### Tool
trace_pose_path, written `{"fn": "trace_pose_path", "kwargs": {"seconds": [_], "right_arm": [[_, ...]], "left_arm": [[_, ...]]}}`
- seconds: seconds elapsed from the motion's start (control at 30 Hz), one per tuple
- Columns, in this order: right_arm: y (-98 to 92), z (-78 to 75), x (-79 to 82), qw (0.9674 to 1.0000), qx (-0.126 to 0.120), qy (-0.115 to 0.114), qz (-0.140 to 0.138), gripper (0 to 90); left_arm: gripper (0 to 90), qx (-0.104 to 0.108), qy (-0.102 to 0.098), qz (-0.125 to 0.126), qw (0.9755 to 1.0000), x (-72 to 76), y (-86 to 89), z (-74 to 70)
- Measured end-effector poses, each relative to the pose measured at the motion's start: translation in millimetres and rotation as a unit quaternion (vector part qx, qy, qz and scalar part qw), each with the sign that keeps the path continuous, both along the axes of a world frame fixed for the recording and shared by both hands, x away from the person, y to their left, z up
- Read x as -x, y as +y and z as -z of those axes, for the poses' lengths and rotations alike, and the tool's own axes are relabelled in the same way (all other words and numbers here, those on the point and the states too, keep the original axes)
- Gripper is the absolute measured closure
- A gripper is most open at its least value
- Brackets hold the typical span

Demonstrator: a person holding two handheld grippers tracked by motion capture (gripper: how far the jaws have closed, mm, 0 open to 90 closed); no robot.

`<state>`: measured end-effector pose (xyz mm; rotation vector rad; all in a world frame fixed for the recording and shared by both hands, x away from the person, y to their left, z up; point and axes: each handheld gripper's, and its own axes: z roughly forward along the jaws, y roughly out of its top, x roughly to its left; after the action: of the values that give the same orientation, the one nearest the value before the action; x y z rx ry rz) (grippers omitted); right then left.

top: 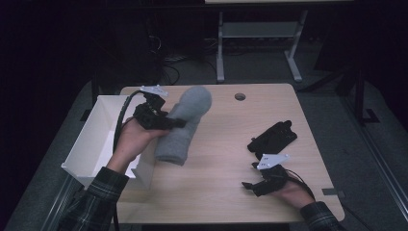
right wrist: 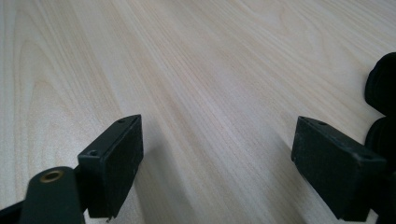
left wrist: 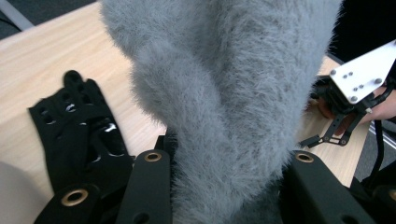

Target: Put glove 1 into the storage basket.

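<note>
A fuzzy grey rolled garment (top: 185,126) hangs above the table's left part, held up off the wood. My left gripper (top: 169,123) is shut on the grey garment (left wrist: 224,93), whose pile bulges between the two black jaws. A black glove (top: 273,137) lies flat on the table at the right. In the left gripper view the black glove (left wrist: 81,128) shows beyond the jaws. My right gripper (top: 252,185) rests low near the table's front right edge, open. Between its jaws (right wrist: 217,154) there is only bare wood.
A white open box (top: 98,139) stands at the table's left edge, right beside the left hand. A round cable hole (top: 240,96) is in the wooden tabletop (top: 216,159) near the back. A metal table frame (top: 260,36) stands on the floor behind.
</note>
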<state>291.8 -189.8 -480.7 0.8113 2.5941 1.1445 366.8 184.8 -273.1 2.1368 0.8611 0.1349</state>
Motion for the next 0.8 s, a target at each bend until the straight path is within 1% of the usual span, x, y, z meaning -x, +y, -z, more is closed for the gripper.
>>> {"fn": "trace_pose_path", "kwargs": {"seconds": [0.03, 0.07, 0.23, 0.33, 0.47, 0.63, 0.67, 0.7, 0.73, 0.8], "right_arm": [[0.0, 0.0, 0.0, 1.0, 0.001, -0.001, 0.0, 16.7], [-0.1, 0.1, -0.1, 1.0, 0.001, -0.001, 0.0, 16.7], [-0.1, 0.1, -0.2, 1.0, 0.001, -0.002, -0.001, 16.7], [-0.1, 0.2, -0.2, 1.0, 0.001, -0.002, -0.001, 16.7], [0.0, 0.2, -0.4, 1.0, 0.001, -0.002, 0.0, 16.7], [0.2, 0.1, -0.4, 1.0, 0.001, -0.002, 0.002, 16.7], [0.2, 0.1, -0.4, 1.0, 0.001, -0.002, 0.002, 16.7], [0.2, 0.1, -0.5, 1.0, 0.001, -0.002, 0.002, 16.7], [0.2, 0.1, -0.5, 1.0, 0.001, -0.002, 0.002, 16.7], [0.3, 0.1, -0.5, 1.0, 0.001, -0.002, 0.003, 16.7]], "left_arm": [[64.8, -0.001, 0.0, -0.002, 1.0, 0.2, 2.5, -2.3], [64.7, -0.001, -0.003, -0.003, 1.0, 0.0, 6.9, -5.6], [64.5, 0.007, -0.009, -0.021, 0.9997, 0.5, 28.1, -17.8], [64.4, 0.011, -0.01, -0.029, 0.9995, 0.5, 44.4, -24.4], [64.4, 0.011, -0.014, -0.051, 0.9985, 0.6, 69.5, -32.7], [64.4, 0.013, -0.009, -0.077, 0.9969, 0.3, 97.7, -34.6], [64.4, 0.011, -0.007, -0.087, 0.9961, 0.2, 109.7, -33.0], [64.3, 0.011, -0.006, -0.092, 0.9957, 0.1, 115.2, -31.7], [64.3, 0.011, -0.006, -0.092, 0.9957, 0.1, 115.2, -31.7], [64.2, 0.006, -0.003, -0.106, 0.9943, 0.1, 126.8, -28.1]]}}
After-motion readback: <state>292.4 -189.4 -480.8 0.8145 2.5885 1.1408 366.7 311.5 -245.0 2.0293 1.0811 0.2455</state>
